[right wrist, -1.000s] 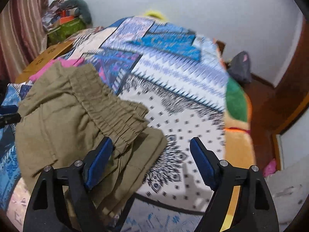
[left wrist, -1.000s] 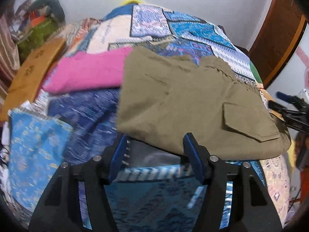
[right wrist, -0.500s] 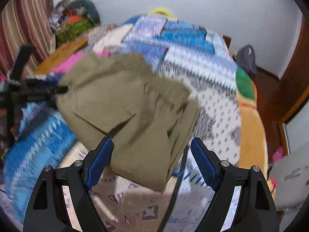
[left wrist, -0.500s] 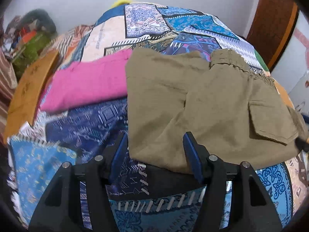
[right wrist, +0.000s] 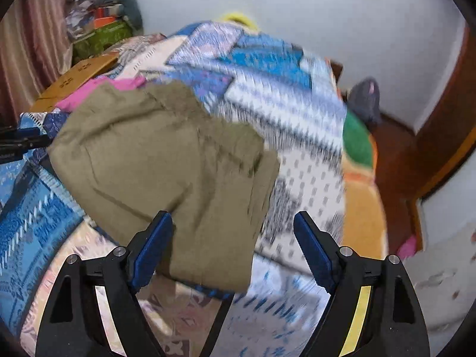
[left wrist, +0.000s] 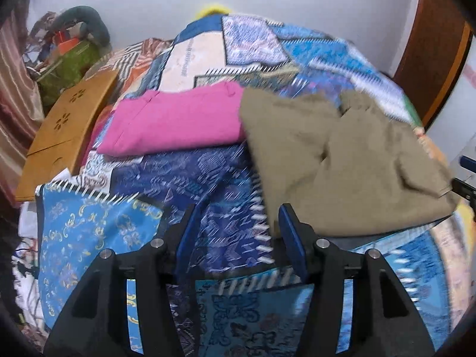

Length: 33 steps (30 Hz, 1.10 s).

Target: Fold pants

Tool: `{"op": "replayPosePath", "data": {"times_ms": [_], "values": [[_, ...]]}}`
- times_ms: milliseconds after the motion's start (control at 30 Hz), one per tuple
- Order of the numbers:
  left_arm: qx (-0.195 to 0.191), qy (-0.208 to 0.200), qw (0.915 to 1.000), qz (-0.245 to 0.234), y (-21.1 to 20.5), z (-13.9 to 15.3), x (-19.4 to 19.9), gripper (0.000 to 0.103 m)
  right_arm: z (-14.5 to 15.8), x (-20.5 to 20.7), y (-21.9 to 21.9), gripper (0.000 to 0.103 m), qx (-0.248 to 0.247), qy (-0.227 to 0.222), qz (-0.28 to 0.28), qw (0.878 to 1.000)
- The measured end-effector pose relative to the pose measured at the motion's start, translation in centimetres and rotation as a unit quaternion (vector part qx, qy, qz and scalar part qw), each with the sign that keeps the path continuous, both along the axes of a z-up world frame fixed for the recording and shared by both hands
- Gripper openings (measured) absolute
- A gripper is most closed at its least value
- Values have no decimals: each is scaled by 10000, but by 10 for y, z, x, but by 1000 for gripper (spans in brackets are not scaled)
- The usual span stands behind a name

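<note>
Seemingly the folding is nearly finished: left of the olive pants (left wrist: 342,163) lie a folded pink garment (left wrist: 175,122) and the left hand-held gripper (left wrist: 238,238), jaws just narrowed, empty. The pants lie in a folded bundle on the bed (left wrist: 190,178); the right hand-held gripper (right wrist: 232,247) gapes wide, holding nothing.

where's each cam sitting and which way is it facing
Left wrist: rides the left gripper, angled down over the bed; its open fingers show, nothing between them.
Right wrist: rides the right gripper, angled down at the olive pants; its open fingers show, pants edge between them unpinched.
Shared: olive pants, pink garment, wooden board, patterned bed cover; each glimpses the other gripper.
</note>
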State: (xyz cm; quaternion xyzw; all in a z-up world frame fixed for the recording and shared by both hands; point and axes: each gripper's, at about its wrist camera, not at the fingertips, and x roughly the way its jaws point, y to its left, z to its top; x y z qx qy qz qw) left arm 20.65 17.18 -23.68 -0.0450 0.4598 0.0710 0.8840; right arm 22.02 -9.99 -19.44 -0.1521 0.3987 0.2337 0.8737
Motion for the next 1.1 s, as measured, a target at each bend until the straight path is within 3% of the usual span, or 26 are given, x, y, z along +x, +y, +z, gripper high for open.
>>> {"op": "replayPosePath", "data": {"times_ms": [133,233,333,467,567,833,1033,1100], "values": [[-174,-261,9992,-236,-14,15,9,56,26,15,20,81,244,-251,310,9989],[-156,-235,9987,-420,-28,11,24,56,28,28,48,82,207,-369,549,9976],[-192,-101,9981,-573,-40,0,37,56,18,44,81,82,123,-219,812,9964],[235,28,9983,-541,-46,-18,45,56,-4,66,119,82,-230,-53,1013,9946],[276,98,9984,-476,-39,-28,44,56,-23,85,133,80,-446,111,1024,9937],[94,127,9996,-227,-14,-39,36,60,-28,96,130,80,-528,48,883,9947],[224,54,9993,-286,-12,-24,22,60,10,69,93,82,-112,-320,647,9973],[299,20,9993,-241,-8,-18,18,65,19,60,74,83,-112,-455,440,9979]]}}
